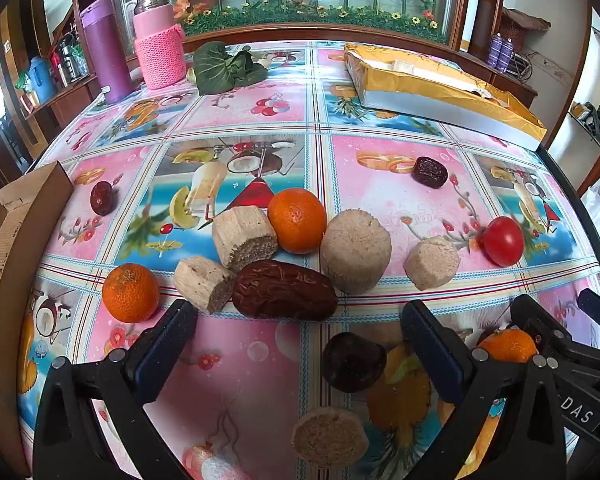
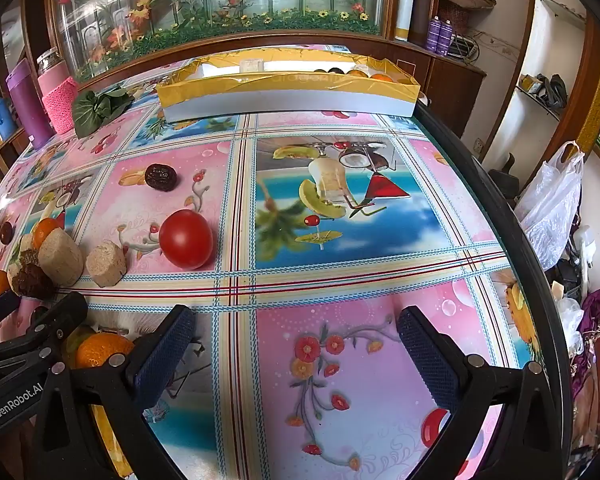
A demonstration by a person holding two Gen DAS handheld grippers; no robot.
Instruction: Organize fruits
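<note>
The fruits lie loose on the desk (image 1: 380, 184): a big date (image 1: 285, 289) touching cut sugarcane chunks (image 1: 244, 237), two oranges (image 1: 297, 220) beside them, a tomato (image 2: 185, 238) further right, and small dates (image 2: 161, 177) well apart. The gold-lined tray (image 2: 284, 92) at the far edge holds what look like oranges and dark fruits at its right end, though they are mostly hidden. Left gripper (image 1: 298, 354) hovers with jaws open over a dark plum (image 1: 352, 361); right gripper (image 2: 296, 350) is open, empty.
</note>
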